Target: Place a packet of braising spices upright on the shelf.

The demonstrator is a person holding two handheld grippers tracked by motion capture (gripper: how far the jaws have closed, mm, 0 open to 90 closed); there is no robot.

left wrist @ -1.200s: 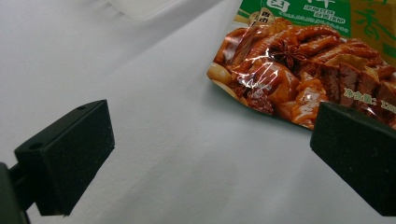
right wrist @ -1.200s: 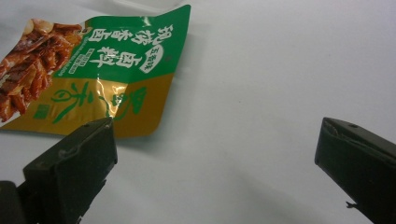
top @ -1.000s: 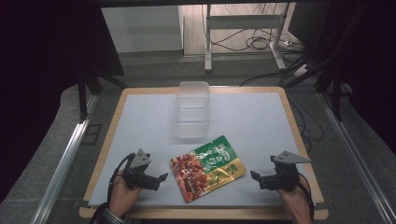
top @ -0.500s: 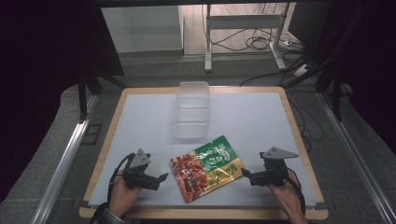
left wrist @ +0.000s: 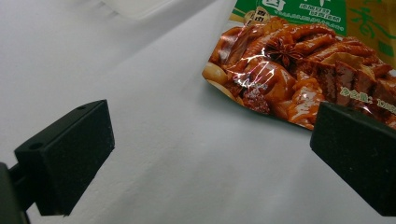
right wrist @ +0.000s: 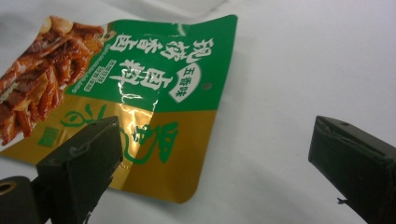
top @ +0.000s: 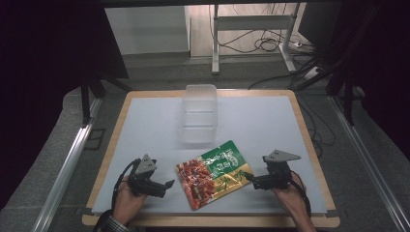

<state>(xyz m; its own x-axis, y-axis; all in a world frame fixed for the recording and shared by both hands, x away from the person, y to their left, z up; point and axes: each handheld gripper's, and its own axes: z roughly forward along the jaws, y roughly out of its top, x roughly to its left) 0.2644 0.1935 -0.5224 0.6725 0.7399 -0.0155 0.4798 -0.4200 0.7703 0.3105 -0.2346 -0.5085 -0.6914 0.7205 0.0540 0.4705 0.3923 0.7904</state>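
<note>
We find the snack pouch [top: 214, 174] flat on the worktop [top: 145, 125] — ungrasped. Left gripper [top: 167, 186] and right gripper [top: 249, 177] flank it, fingers released.

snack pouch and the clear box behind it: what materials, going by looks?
Snack pouch: looks like glossy printed plastic or foil laminate film; glare streaks and creases run across the print, and the gold band shines like metal. Thin and flexible, since one corner curls up.

Clear box: seemingly rigid translucent plastic, slightly frosted; the white table shows through its walls, and the rim is moulded with rounded corners.
</note>
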